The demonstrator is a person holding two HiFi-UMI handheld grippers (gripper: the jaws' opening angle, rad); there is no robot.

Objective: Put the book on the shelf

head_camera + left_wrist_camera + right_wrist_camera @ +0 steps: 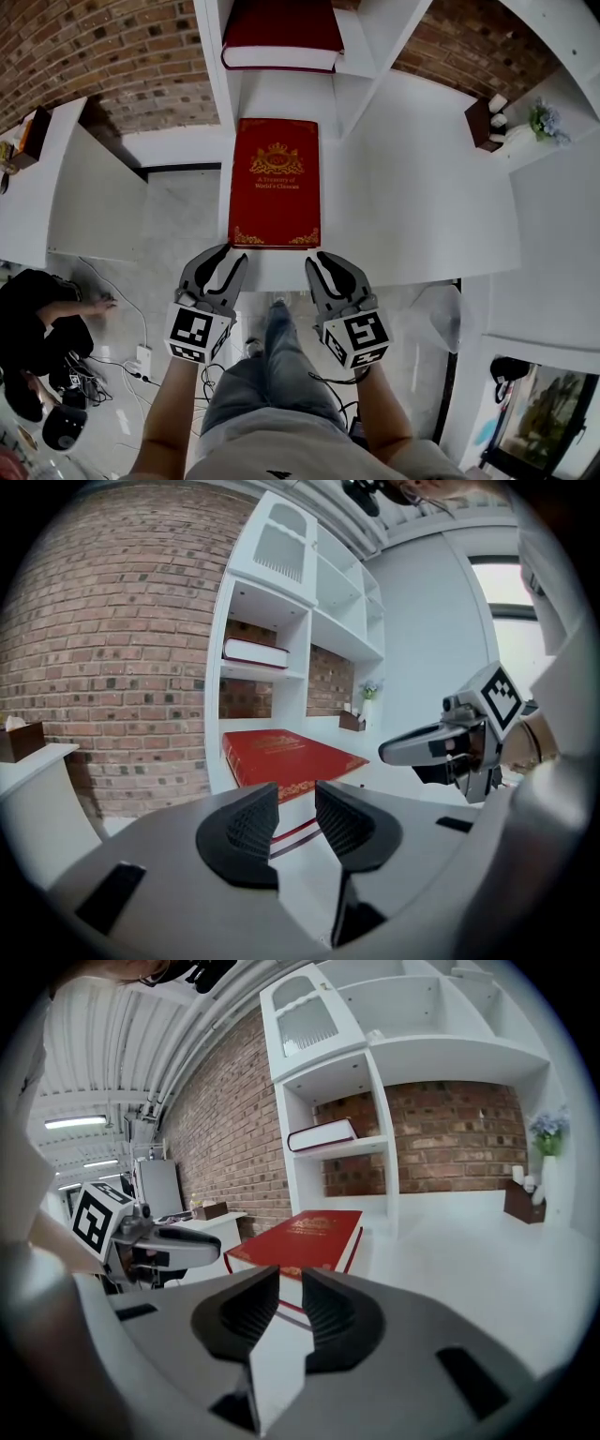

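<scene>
Approach step: the red book (275, 183) lies flat on the white counter (422, 187), below the shelf (214, 56). L gripper (234, 255) and R gripper (317, 260) hover just before its near edge, jaws spread, nothing betw. them. Next move probably: reach both near corners, pinch, lift.

Upper dark red hardback book (281, 33): cut off by head view's top edge. Red gold-stamped book (281, 752): near edge partly hidden behind left gripper (297, 808). Small white items (497, 105) on brown box (478, 127): too small to identify.
</scene>
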